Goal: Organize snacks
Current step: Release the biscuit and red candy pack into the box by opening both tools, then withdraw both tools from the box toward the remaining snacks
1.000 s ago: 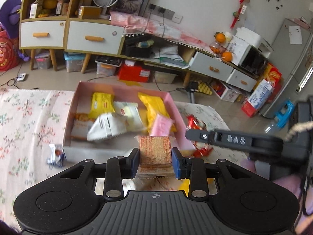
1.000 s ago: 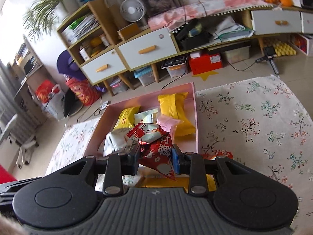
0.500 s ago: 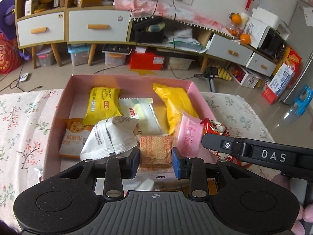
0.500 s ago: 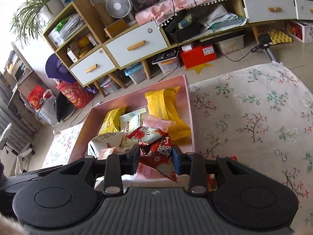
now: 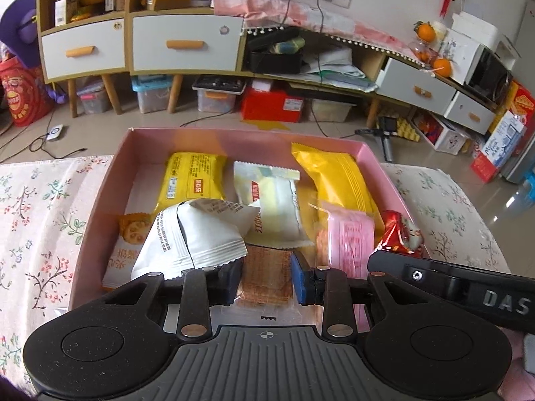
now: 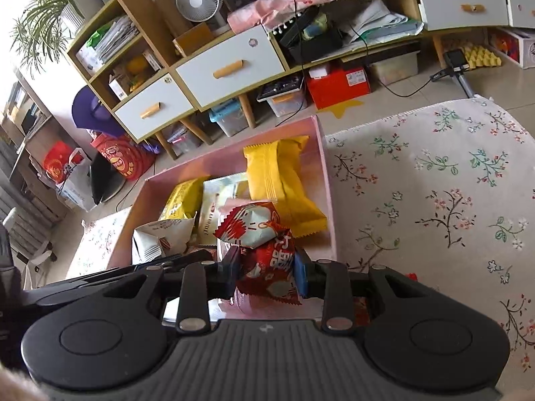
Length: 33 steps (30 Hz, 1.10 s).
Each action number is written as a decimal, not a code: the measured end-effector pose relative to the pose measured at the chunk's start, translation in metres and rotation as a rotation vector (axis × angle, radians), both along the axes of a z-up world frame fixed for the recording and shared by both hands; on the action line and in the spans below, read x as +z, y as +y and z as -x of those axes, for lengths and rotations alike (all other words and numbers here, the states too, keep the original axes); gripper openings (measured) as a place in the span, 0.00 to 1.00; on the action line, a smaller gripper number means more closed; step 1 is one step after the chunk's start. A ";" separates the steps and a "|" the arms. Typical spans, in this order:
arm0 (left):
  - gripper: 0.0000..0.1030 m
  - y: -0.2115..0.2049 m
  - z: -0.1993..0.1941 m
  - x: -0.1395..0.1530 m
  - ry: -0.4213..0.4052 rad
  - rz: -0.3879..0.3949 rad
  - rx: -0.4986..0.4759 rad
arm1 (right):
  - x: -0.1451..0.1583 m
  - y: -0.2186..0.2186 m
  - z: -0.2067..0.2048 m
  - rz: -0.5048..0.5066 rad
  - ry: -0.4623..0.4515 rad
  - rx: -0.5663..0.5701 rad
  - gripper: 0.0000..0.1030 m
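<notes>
A pink box on the floral tablecloth holds several snack packets: two yellow ones, a white one, a pale green one and a pink one. My left gripper is shut on a brown wafer packet, low over the box's near edge. My right gripper is shut on a red snack packet, held over the box's near right corner. The right gripper's body shows at the right of the left wrist view.
The floral tablecloth spreads to the right of the box and also to its left. Behind the table stand a low cabinet with white drawers, storage bins and a red box on the floor.
Both grippers have moved forward and lower over the pink box, each still holding its packet. The box now fills more of both views.
</notes>
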State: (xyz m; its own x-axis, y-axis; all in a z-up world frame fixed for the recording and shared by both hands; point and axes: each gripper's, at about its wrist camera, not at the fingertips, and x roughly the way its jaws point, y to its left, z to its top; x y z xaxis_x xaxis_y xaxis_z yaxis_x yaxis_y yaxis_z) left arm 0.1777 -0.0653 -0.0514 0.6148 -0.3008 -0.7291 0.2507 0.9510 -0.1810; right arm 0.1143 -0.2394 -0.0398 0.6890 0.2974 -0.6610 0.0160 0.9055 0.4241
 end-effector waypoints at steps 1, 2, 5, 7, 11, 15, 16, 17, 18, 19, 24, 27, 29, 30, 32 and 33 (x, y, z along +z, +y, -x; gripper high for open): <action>0.26 0.000 0.000 0.001 0.000 0.000 0.000 | 0.003 0.002 0.000 0.002 -0.005 0.004 0.29; 0.26 -0.001 0.000 0.001 -0.001 -0.002 -0.003 | 0.007 0.004 0.001 0.005 -0.013 0.013 0.29; 0.29 0.002 0.004 0.005 -0.014 0.008 -0.006 | 0.015 0.006 0.003 0.009 -0.035 0.024 0.34; 0.33 0.004 0.008 0.008 -0.013 0.016 -0.020 | 0.019 0.004 0.004 0.001 -0.040 0.022 0.42; 0.52 0.006 0.020 0.015 -0.028 0.002 -0.042 | 0.024 -0.003 0.007 -0.017 -0.043 -0.006 0.52; 0.70 0.014 0.037 0.022 -0.035 0.016 -0.031 | 0.028 -0.006 0.014 -0.013 -0.040 -0.017 0.65; 0.71 0.016 0.042 0.023 -0.044 0.020 -0.028 | 0.029 -0.006 0.016 -0.006 -0.041 -0.016 0.68; 0.74 0.019 0.046 0.025 -0.051 0.020 -0.026 | 0.030 -0.006 0.018 0.001 -0.042 -0.016 0.69; 0.77 0.021 0.051 0.027 -0.057 0.019 -0.020 | 0.031 -0.006 0.021 0.008 -0.042 -0.015 0.72; 0.78 0.023 0.056 0.028 -0.064 0.019 -0.014 | 0.032 -0.006 0.023 0.018 -0.044 -0.015 0.74; 0.87 0.033 0.078 0.035 -0.086 0.004 -0.007 | 0.034 -0.004 0.035 0.067 -0.035 -0.023 0.83; 0.90 0.037 0.089 0.037 -0.083 -0.033 -0.004 | 0.036 -0.004 0.044 0.105 -0.036 -0.014 0.86; 0.91 0.040 0.098 0.038 -0.077 -0.056 -0.009 | 0.038 -0.003 0.051 0.135 -0.041 -0.008 0.88; 0.92 0.041 0.102 0.038 -0.077 -0.063 -0.010 | 0.038 -0.003 0.056 0.148 -0.043 -0.005 0.90; 0.93 0.045 0.110 0.037 -0.072 -0.070 -0.009 | 0.037 -0.003 0.065 0.160 -0.057 -0.005 0.92; 0.94 0.046 0.114 0.036 -0.070 -0.073 -0.005 | 0.037 -0.004 0.068 0.163 -0.058 -0.006 0.94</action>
